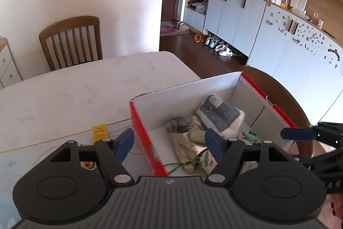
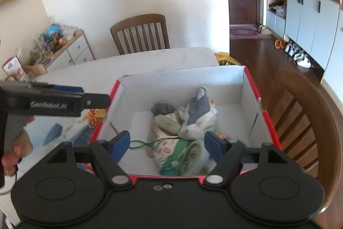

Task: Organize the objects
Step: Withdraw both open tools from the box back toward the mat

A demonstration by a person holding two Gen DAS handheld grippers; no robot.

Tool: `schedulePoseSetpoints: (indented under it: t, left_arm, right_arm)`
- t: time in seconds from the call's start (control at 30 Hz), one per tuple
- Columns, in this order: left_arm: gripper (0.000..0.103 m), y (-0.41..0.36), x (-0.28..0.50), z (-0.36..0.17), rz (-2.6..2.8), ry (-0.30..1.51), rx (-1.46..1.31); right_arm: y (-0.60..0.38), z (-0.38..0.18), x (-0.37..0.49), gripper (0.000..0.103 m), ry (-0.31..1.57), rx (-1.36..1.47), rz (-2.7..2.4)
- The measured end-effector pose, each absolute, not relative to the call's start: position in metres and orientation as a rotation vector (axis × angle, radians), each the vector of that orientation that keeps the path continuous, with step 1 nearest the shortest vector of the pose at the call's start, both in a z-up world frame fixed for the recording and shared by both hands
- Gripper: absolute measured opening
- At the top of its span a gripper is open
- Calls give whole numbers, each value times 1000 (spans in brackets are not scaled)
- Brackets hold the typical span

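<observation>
A cardboard box (image 1: 188, 93) (image 2: 182, 83), red outside and white inside, stands open on the table. In it lie a plastic-wrapped grey item (image 1: 223, 117) (image 2: 200, 108), a patterned cloth bag (image 1: 188, 147) (image 2: 180, 156) with a green cord (image 1: 178, 165) (image 2: 141, 143), and a small dark item (image 1: 180, 121) (image 2: 163, 108). My left gripper (image 1: 169, 138) is open above the box's left wall, with one finger on each side of it. My right gripper (image 2: 167, 140) hangs open over the box's near part, above the bag, and grips nothing. Each gripper shows at the edge of the other's view.
The white marble table (image 1: 75, 96) (image 2: 150, 61) stretches behind the box. A yellow tag (image 1: 99, 132) and small orange bits (image 2: 94, 116) lie left of the box. Wooden chairs stand at the far side (image 1: 70, 42) (image 2: 140, 33) and right of the box (image 1: 285, 96) (image 2: 304, 113).
</observation>
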State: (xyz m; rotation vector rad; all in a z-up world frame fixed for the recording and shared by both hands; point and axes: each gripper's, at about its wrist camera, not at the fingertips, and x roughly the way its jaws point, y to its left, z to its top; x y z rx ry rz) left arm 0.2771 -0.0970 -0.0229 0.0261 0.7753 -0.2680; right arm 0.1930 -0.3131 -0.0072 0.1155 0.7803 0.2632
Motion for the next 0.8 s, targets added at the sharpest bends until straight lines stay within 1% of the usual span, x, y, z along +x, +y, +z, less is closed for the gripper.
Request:
schedulePoseSetpoints:
  t: [0.07,0.13,0.2,0.33,0.4,0.47,0.53,0.6,0.8]
  left_arm:
    - [73,-86,272,-22,-272,775,22]
    - [78,-76,269,-21,-277,778,15]
    - [80,-66,264,-20,-285,773,8]
    - [87,-47,259,-19,-297,764,4]
    - [88,-39,258,-20,-301,762,-1]
    - [89,-29,257,-20,-304,757,-3]
    - [95,-22,257,-21,-305,750,0]
    - [98,-13,256,-21,-308,740,1]
    - [102,12,260,-26,-309,722,2]
  right_arm:
    - [-308,-6,191,80,775,125,252]
    - [-301,-5,189,82,773,132,241]
    - [-294,-5,187,85,774,142,229]
    - [-279,-8,185,93,773,153,185]
    - [-274,-8,184,96,768,163,169]
    - [-268,-9,184,97,765,171,160]
    - [-259,-9,185,98,763,174,152]
    - [-251,-9,186,98,762,177,150]
    - [-225,-9,192,98,764,177,155]
